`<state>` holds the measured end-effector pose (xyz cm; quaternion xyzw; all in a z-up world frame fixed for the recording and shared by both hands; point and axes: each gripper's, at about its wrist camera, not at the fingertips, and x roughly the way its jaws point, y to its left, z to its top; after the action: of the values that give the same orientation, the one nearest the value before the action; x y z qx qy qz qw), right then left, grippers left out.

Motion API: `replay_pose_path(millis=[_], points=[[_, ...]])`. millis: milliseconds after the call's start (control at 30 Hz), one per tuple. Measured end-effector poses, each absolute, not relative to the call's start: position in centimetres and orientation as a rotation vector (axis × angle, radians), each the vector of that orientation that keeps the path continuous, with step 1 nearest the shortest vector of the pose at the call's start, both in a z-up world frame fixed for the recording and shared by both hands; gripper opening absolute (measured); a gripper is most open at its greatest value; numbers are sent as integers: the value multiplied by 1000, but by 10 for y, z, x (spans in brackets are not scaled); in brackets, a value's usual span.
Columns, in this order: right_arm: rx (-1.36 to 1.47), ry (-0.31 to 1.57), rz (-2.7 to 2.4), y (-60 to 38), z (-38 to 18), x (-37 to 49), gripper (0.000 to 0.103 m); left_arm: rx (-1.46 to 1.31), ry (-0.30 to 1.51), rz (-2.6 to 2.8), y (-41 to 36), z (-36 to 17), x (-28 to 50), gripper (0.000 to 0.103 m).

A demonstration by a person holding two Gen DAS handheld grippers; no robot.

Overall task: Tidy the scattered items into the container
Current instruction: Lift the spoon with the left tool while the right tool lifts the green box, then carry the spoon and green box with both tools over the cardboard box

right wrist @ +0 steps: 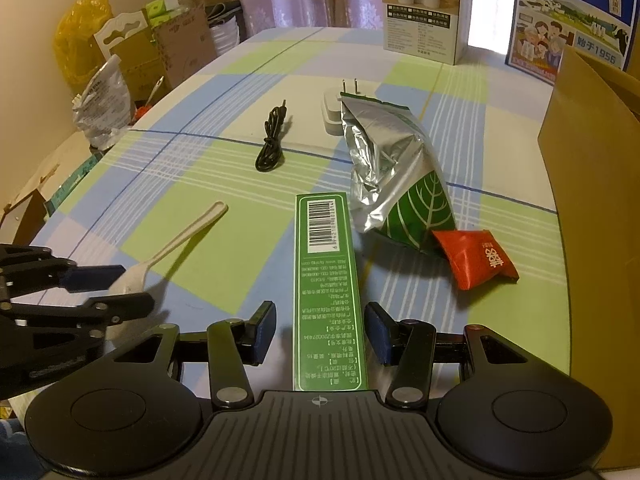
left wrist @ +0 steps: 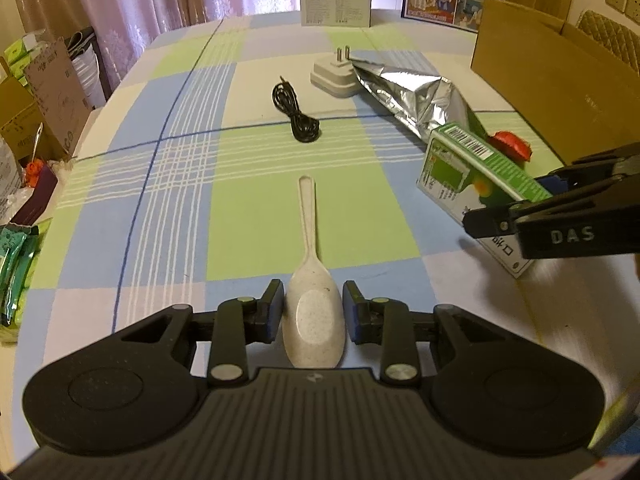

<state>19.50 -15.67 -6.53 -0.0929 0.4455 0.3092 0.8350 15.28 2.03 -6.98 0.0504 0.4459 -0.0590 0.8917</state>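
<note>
A speckled white spoon (left wrist: 314,312) lies on the checked tablecloth with its bowl between the open pads of my left gripper (left wrist: 313,310); the pads stand just off its sides. It also shows in the right wrist view (right wrist: 168,246). A long green box (right wrist: 326,288) lies between the open pads of my right gripper (right wrist: 320,334), with a gap on each side. The green box (left wrist: 476,184) and the right gripper (left wrist: 520,216) also show in the left wrist view. A cardboard box (left wrist: 560,76) stands open at the right.
A black coiled cable (left wrist: 296,114), a white plug adapter (left wrist: 334,76), a silver and green foil bag (right wrist: 394,184) and a red packet (right wrist: 476,258) lie on the table. Printed boxes (right wrist: 424,12) stand at the far edge. Clutter sits off the left edge (left wrist: 32,120).
</note>
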Motion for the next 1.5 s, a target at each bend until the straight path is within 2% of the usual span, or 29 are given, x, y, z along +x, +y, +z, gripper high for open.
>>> replay_pose_path(millis=[567,600,633,1500], points=[[-202,948,655,-157,-65,196,47,96,890,-122,20,-57,143,26],[-202,950,652,-157,-66,196,43,97,890,-122,20,-57,143,26],[-202,954,650,-157,-65,197,27,98,890,-123,20,-56,143,26],[-110,792,594,-184,-16,166,27,119,825,-143,4,-11,117,26]])
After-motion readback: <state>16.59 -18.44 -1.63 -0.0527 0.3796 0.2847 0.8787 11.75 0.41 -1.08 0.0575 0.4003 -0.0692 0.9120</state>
